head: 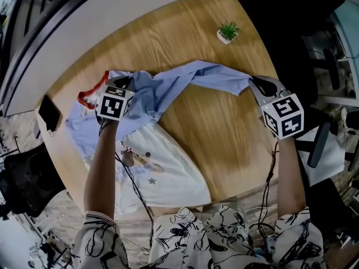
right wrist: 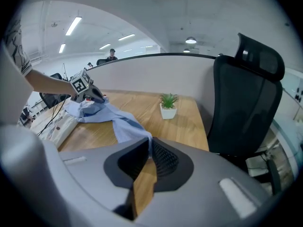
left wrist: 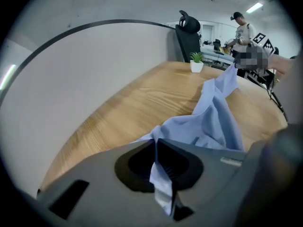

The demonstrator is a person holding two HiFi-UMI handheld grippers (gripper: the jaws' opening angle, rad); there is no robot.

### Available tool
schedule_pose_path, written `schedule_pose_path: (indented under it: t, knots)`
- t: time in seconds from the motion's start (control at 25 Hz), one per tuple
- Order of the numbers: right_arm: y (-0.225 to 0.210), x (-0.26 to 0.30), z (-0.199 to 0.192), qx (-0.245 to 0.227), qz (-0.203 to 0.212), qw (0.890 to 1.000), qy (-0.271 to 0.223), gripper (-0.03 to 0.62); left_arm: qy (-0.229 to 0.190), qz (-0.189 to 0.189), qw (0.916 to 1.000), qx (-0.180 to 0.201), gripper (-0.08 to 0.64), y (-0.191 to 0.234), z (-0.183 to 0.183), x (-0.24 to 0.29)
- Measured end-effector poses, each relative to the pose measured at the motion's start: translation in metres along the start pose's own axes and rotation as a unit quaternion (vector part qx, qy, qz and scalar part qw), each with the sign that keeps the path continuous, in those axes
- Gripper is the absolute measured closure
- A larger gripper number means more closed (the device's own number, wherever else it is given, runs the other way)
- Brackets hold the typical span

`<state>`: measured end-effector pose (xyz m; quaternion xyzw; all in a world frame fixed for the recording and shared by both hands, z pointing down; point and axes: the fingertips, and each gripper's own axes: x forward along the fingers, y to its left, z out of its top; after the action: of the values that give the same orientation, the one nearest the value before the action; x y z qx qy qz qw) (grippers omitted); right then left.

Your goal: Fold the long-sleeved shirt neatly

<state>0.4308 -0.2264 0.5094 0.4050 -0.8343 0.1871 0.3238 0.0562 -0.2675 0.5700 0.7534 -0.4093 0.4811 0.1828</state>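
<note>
The left gripper [head: 124,85] is clamping blue cloth of the long-sleeved shirt [head: 168,175], which is lying near the table's [head: 224,139] left edge. The right gripper [head: 256,83] is pinching its sleeve [head: 216,74], stretched out toward the right edge.

Left claw [head: 122,84] clamped on shirt [head: 168,86], right claw [head: 255,83] likewise, forearms [head: 104,161] outstretched and apart, both claws tilted downward
</note>
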Motion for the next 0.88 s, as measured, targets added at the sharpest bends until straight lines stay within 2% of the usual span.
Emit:
schedule_pose_path:
  t: [0.28, 0.52, 0.88]
  knots:
    - [-0.053, -0.032, 0.025, -0.019, -0.042, 0.999, -0.011, 0.558, -0.015, -0.009, 0.9997, -0.017, 0.535, -0.008, 0.021, 0.012]
    - [-0.085, -0.052, 0.022, -0.04, -0.083, 0.996, -0.002, 0.558, -0.025, -0.004, 0.9991, -0.033, 0.537, -0.01, 0.024, 0.019]
    - [-0.107, -0.074, 0.049, -0.08, -0.119, 0.99, -0.01, 0.558, -0.04, 0.005, 0.9978, -0.052, 0.526, -0.006, 0.029, 0.025]
